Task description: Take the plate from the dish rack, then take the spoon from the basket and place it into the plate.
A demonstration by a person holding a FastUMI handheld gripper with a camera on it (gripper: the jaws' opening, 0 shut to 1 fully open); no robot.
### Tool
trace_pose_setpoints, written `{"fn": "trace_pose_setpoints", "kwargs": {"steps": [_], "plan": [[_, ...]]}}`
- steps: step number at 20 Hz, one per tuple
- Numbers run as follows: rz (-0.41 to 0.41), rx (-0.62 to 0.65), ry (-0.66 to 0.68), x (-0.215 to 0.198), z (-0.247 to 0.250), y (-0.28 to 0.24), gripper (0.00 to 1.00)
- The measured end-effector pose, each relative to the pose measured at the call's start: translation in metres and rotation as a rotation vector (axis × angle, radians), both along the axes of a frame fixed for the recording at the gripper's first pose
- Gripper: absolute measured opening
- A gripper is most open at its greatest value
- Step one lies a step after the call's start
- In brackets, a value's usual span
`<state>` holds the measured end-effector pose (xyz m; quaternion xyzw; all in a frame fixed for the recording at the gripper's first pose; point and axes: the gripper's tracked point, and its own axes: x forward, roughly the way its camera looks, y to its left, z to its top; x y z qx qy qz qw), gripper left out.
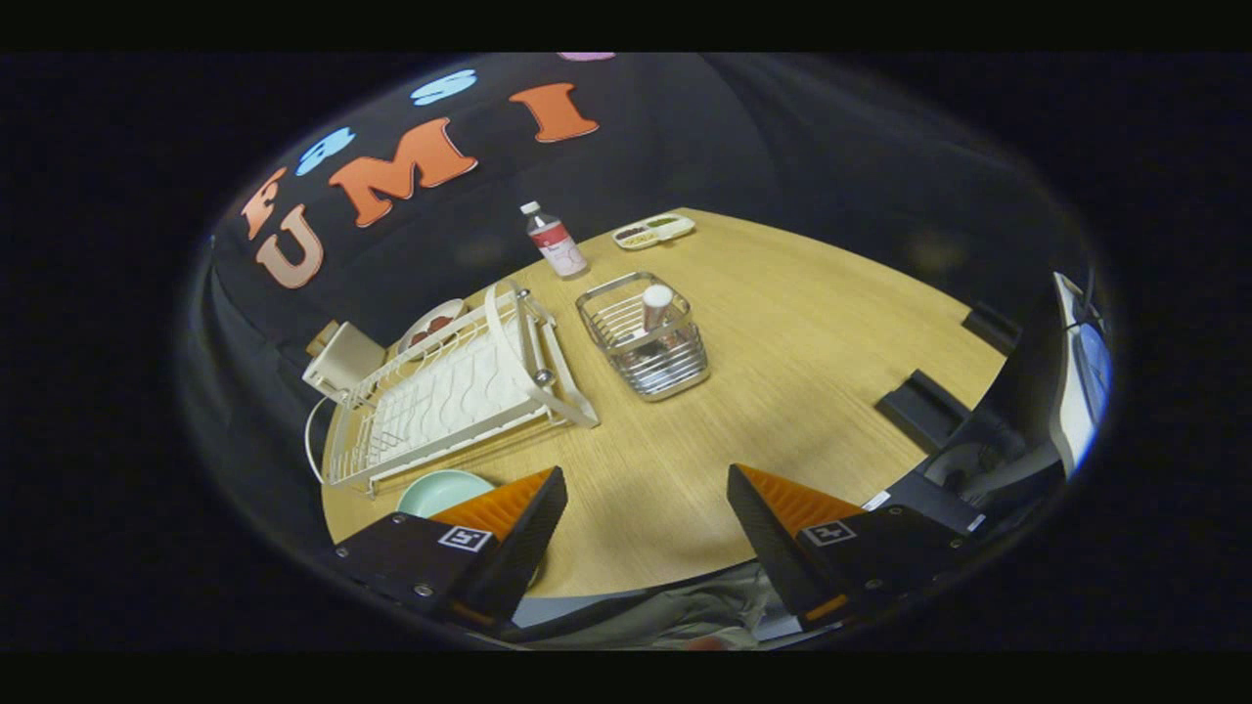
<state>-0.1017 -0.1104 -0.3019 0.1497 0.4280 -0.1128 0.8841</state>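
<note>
Plainly, the gripper (646, 518) stands wide apart, its two fingers spread with bare wooden table (802, 332) showing between them; nothing is held and neither finger presses on anything. A pale green plate (440, 489) lies flat on the table just beside the left finger, partly hidden behind it; whether they touch cannot be told. Just beyond the plate sits the white dish rack (450, 391), its wire bed holding nothing that I can make out. Behind the rack's far corner a small dish (430, 326) with something reddish in it peeks out, and a cream-coloured box (342, 360) sits at the rack's left end. Ahead of the fingers, well apart from them and just right of the rack, is the wire basket (646, 337). An upright item with a white top (656, 303) stands in it; the spoon cannot be told apart from the wires. Further back stand a bottle (554, 241) with a white cap and a divided tray (653, 231) of small foods. A dark stand (978, 430) occupies the table's right edge.
</note>
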Motion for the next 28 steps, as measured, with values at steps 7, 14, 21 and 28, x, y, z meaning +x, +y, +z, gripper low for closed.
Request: {"fn": "trace_pose_setpoints", "kwargs": {"steps": [7, 14, 21, 28], "plan": [[0.071, -0.155, -0.170, 0.047, 0.043, -0.032, 0.98], [0.170, -0.156, -0.315, 0.090, 0.049, -0.033, 0.99], [0.293, -0.241, -0.355, 0.108, 0.021, -0.030, 0.98], [0.252, -0.203, -0.347, 0.111, 0.006, -0.032, 0.76]]}}
